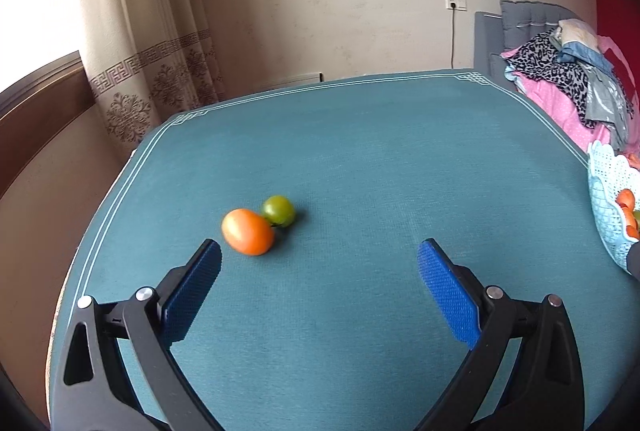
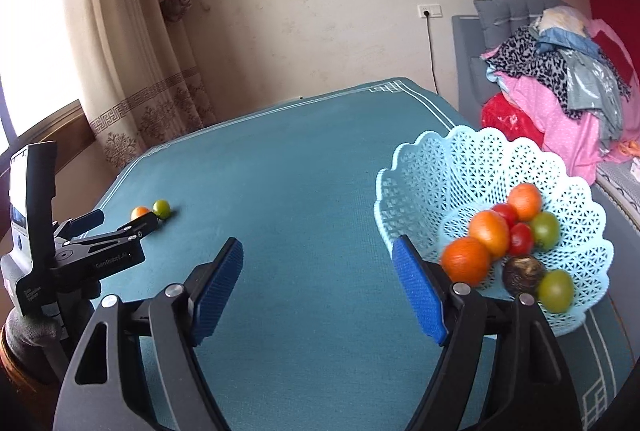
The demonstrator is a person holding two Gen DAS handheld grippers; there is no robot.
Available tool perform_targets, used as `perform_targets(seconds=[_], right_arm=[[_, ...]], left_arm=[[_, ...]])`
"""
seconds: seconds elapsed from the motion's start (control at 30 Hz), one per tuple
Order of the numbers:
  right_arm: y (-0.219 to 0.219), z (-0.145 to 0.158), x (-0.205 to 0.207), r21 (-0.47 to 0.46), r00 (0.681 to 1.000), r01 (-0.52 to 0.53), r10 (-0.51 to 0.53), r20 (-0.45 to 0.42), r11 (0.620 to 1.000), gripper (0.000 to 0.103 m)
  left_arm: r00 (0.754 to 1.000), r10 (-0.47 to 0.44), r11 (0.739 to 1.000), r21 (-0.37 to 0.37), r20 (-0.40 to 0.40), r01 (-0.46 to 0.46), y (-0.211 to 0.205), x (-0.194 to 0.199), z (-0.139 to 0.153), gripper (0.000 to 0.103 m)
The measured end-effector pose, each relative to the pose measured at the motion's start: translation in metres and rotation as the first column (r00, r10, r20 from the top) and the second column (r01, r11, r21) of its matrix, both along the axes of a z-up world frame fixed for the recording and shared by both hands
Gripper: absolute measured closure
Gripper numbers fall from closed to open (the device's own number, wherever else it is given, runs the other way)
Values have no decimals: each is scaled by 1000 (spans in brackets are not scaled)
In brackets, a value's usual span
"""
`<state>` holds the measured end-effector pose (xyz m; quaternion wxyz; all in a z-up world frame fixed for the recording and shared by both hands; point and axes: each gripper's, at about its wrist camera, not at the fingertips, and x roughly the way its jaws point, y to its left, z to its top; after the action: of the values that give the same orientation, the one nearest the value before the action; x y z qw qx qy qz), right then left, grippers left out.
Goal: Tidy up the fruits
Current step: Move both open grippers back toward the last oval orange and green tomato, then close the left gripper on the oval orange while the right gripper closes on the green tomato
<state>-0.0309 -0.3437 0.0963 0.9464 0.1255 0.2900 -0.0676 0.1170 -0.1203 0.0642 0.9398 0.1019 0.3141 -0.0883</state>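
Observation:
An orange fruit (image 1: 248, 231) and a small green fruit (image 1: 278, 210) lie touching on the teal tablecloth (image 1: 340, 159). My left gripper (image 1: 320, 255) hovers just short of them, open, with the orange fruit beside its left fingertip. In the right wrist view the same pair, the orange fruit (image 2: 139, 212) and the green fruit (image 2: 161, 208), sits far left behind the left gripper (image 2: 122, 221). My right gripper (image 2: 318, 251) is open and empty over bare cloth. To its right, a light blue lattice basket (image 2: 452, 167) holds several orange, red, green and dark fruits.
The basket's rim (image 1: 608, 175) shows at the right edge of the left wrist view. A sofa piled with clothes (image 2: 560, 79) stands behind the table on the right. A curtain (image 2: 132, 43) and a window are at the left. The table's left edge lies near the two loose fruits.

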Motion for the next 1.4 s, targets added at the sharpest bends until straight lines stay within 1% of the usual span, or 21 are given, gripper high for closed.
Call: perform_targets(seconds=[0.07, 0.13, 0.2, 0.33, 0.5, 0.8, 0.93, 1.03, 1.17, 1.23, 1.27, 1.4], right_arm=[[7, -2, 4, 4, 1000, -15, 15, -10, 1000, 26], [18, -1, 5, -45, 1000, -24, 24, -2, 999, 26], [26, -1, 8, -66, 999, -43, 43, 0, 997, 26], [37, -8, 20, -38, 996, -81, 81, -24, 996, 26], [44, -19, 34, 4, 992, -112, 112, -59, 994, 26], [62, -33, 46, 23, 983, -153, 155, -102, 988, 26], [64, -35, 48, 31, 979, -164, 167, -113, 986, 26], [64, -37, 49, 30, 978, -172, 174, -119, 985, 26], [65, -39, 53, 38, 975, -180, 184, -128, 983, 26], [64, -39, 55, 41, 973, -185, 188, -131, 982, 26], [65, -38, 56, 41, 972, -188, 192, -132, 981, 26], [65, -37, 61, 36, 970, -201, 204, -136, 979, 26]], left_arm=[[1000, 22, 1000, -2, -3, -22, 10, 5, -2, 3], [999, 45, 999, -11, -7, -45, 20, 10, -3, 3], [998, 64, 998, -16, -14, -64, 27, 15, -5, 3], [995, 99, 995, -14, -26, -100, 42, 23, -10, 3], [991, 128, 991, -30, -39, -129, 60, 32, -16, 3], [984, 172, 982, -71, -48, -175, 91, 46, -23, 3], [982, 177, 980, -80, -68, -182, 96, 55, -28, 3], [985, 150, 983, -91, -85, -158, 94, 59, -31, 3], [992, 98, 992, -70, -76, -104, 84, 65, -31, 4], [996, 64, 997, -49, -68, -68, 76, 70, -31, 9], [996, 52, 998, -40, -69, -54, 74, 72, -32, 11], [996, -5, 999, -34, -89, 2, 65, 80, -35, 20]])
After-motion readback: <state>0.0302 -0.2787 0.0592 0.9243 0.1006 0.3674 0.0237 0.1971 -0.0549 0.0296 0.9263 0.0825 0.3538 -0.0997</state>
